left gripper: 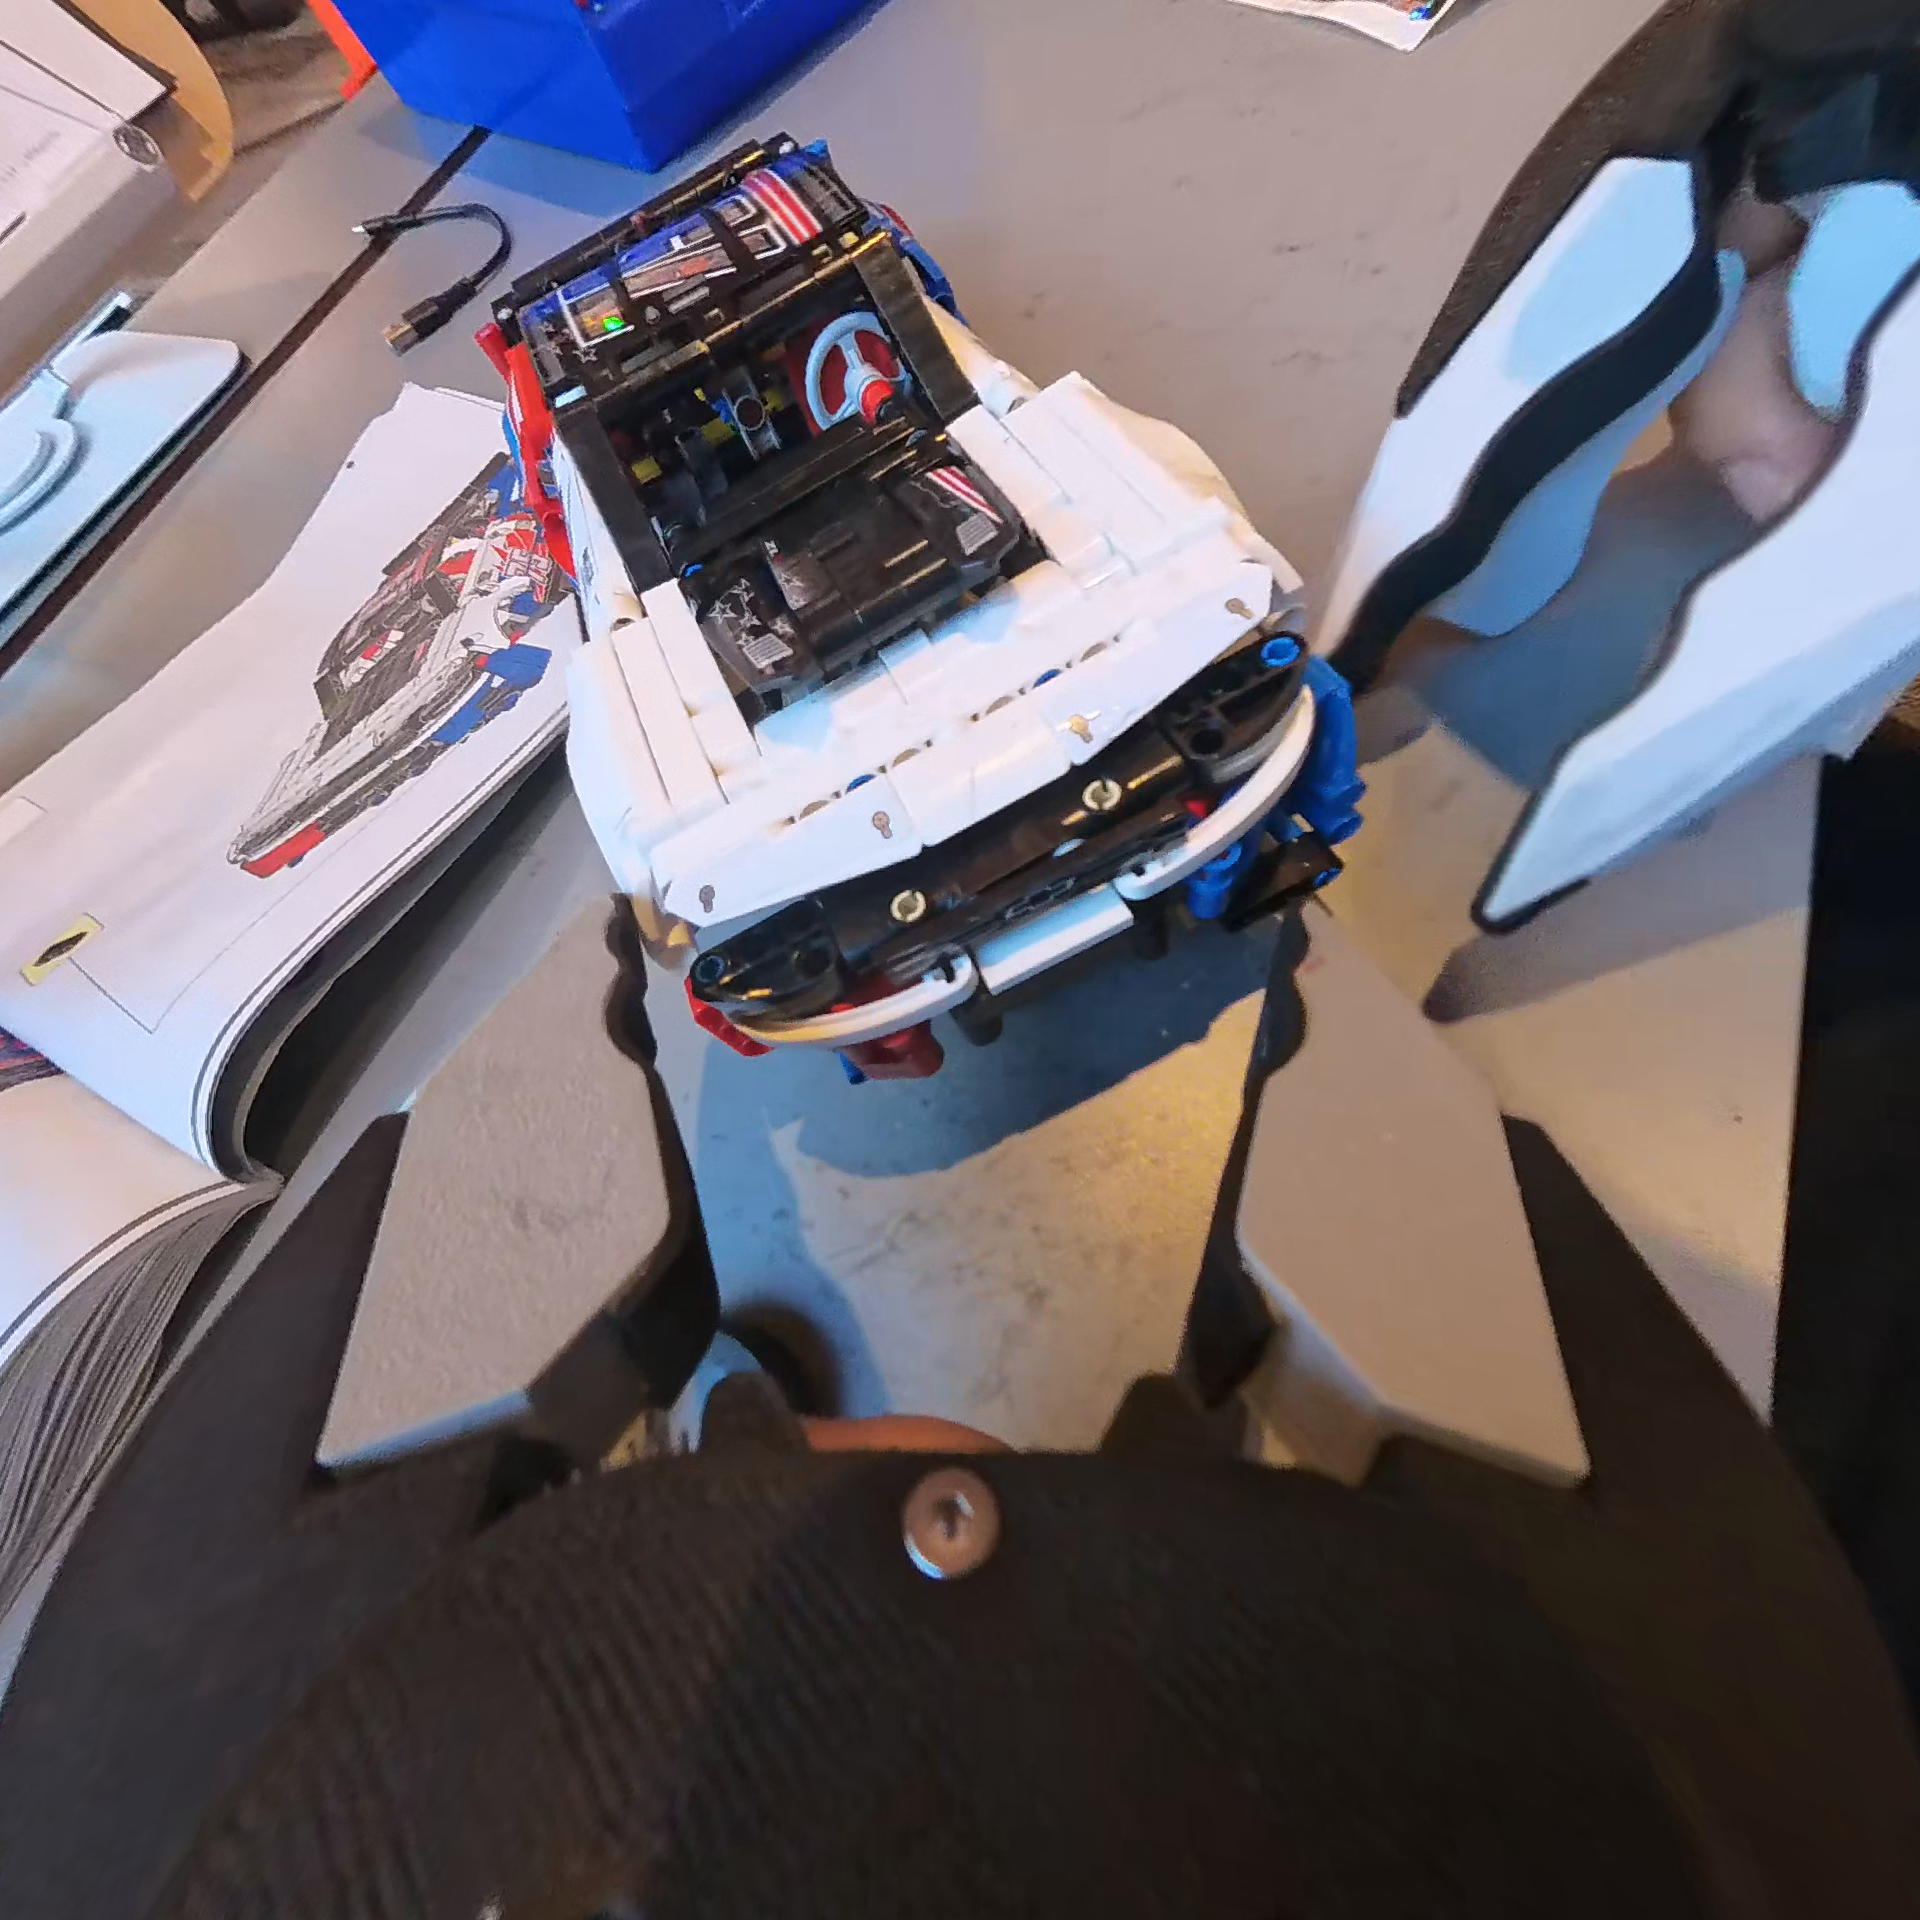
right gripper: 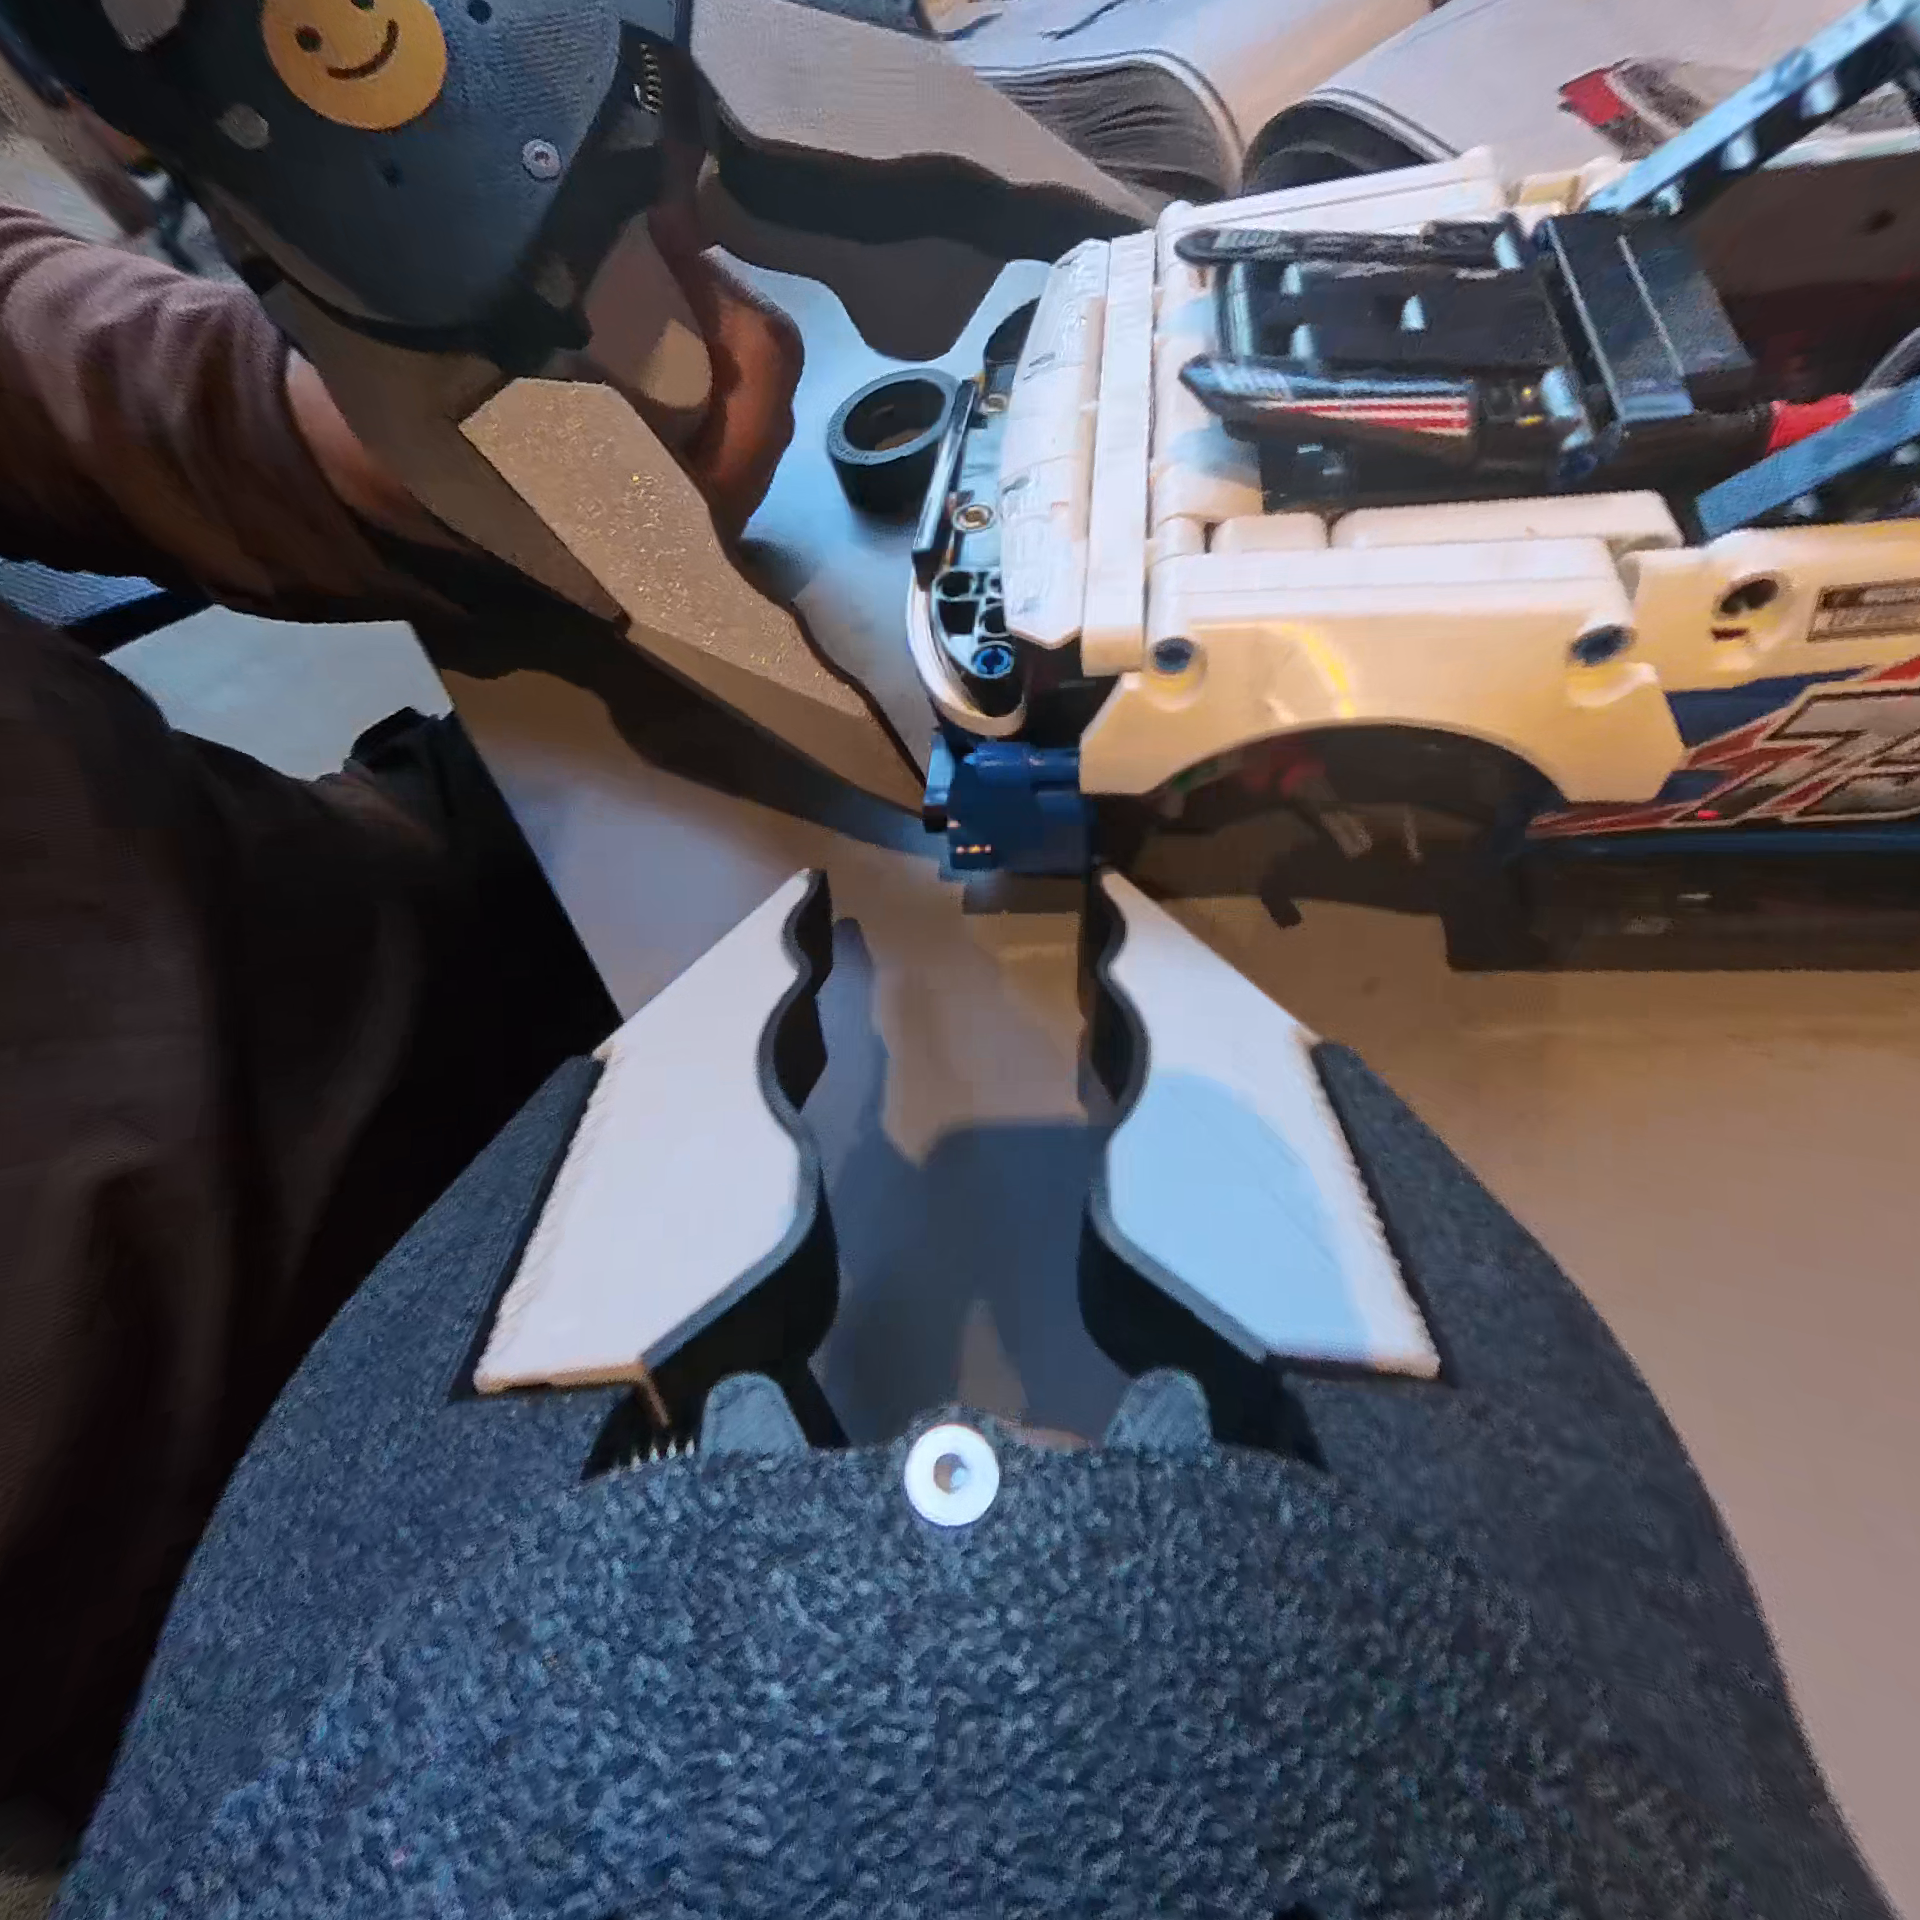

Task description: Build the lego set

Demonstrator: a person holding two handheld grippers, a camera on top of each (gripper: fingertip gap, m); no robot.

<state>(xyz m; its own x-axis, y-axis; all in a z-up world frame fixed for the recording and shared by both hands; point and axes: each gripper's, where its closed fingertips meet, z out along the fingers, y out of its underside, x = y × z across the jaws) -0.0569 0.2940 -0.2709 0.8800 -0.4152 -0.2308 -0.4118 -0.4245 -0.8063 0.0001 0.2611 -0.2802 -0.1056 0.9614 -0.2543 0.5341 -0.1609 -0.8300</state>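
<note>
A white Lego race car [left gripper: 935, 665] with a black cockpit and red and blue trim stands on the grey table, nose towards me. My left gripper [left gripper: 956, 925] is open wide, with one fingertip at each front corner of the car. My right gripper [right gripper: 958, 883] is open and empty. Its tips sit just short of a blue piece [right gripper: 1013, 816] at the car's [right gripper: 1351, 623] front corner. The right gripper also shows in the left wrist view [left gripper: 1413, 779], to the right of the nose. The left gripper shows in the right wrist view [right gripper: 675, 582].
An open instruction booklet [left gripper: 312, 707] lies left of the car. A blue box [left gripper: 623, 73] and a black cable [left gripper: 447, 260] lie behind it. A loose black ring [right gripper: 894, 436] lies by the car's nose. A person's sleeve [right gripper: 135, 436] fills the left of the right wrist view.
</note>
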